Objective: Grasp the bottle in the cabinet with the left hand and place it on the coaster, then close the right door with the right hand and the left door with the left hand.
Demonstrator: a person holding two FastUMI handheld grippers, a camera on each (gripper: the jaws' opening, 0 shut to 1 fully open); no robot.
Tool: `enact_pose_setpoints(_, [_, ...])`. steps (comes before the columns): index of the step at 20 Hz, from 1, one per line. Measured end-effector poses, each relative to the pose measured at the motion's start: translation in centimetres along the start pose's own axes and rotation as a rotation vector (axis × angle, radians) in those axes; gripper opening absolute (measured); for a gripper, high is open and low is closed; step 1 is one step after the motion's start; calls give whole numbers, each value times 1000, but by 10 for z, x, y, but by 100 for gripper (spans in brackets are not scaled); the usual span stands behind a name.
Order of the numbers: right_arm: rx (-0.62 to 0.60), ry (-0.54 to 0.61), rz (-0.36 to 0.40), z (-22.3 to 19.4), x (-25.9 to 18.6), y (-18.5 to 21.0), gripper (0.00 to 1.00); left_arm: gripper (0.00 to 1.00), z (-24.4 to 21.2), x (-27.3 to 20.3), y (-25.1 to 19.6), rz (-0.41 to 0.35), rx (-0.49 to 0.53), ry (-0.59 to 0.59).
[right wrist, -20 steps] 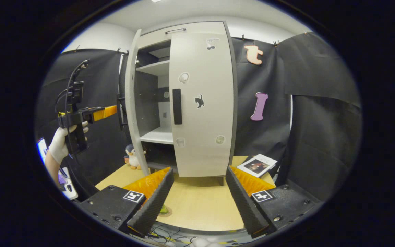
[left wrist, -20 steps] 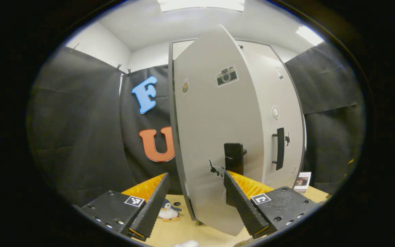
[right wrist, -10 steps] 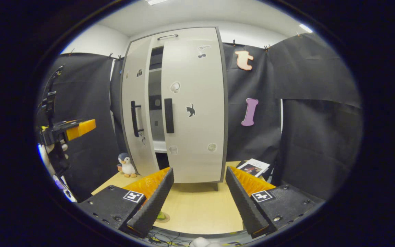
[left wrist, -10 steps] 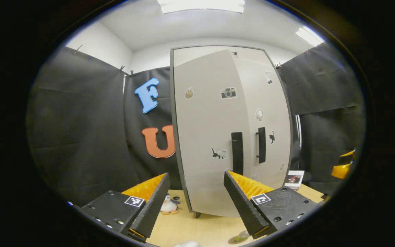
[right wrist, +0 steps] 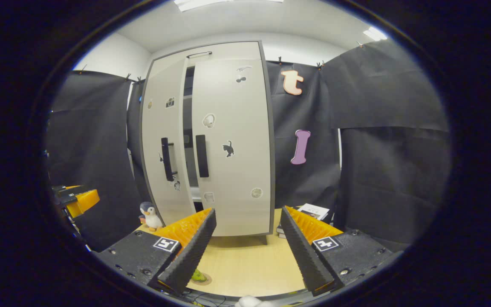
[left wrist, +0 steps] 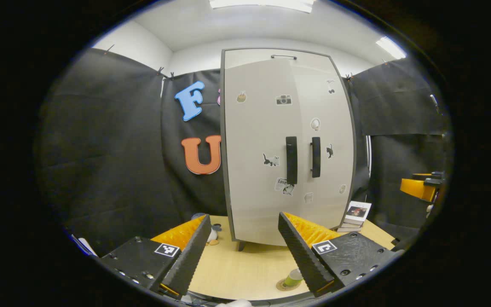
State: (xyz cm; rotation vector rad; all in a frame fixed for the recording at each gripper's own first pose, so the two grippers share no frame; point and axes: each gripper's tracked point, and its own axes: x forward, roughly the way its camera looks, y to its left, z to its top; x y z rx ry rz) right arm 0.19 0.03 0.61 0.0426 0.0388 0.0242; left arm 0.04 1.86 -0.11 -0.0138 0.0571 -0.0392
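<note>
The left gripper hangs free above the counter with its jaws spread wide and nothing between them; ahead of the jaws stands the cabinet, and from this side its left door and right door look flush, their two dark handles just beside each other. Below and just inside the right-hand jaw, the green bottle stands on the round coaster, partly hidden by that finger; beyond the left-hand jaw a penguin toy peeps out at the cabinet's foot, and beyond the right-hand jaw a stack of books lies near the cabinet's corner.

The right gripper is likewise parted and holds nothing; straight ahead of its jaws the right door lies closed, while a narrow dark gap shows between it and the left door, so that door seems not quite shut, though the fisheye angle makes this hard to judge. Down beside the left-hand jaw the bottle and coaster show as a green sliver on the counter; the penguin toy stands beyond that jaw, and the left gripper's orange finger shows far off to that side.
</note>
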Motion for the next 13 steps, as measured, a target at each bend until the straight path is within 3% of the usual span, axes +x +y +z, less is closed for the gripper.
enact_pose_setpoints(13, [-36, -16, -12, 5, -5, 6, 99, 97, 9, -2, 4, -4, 4, -23])
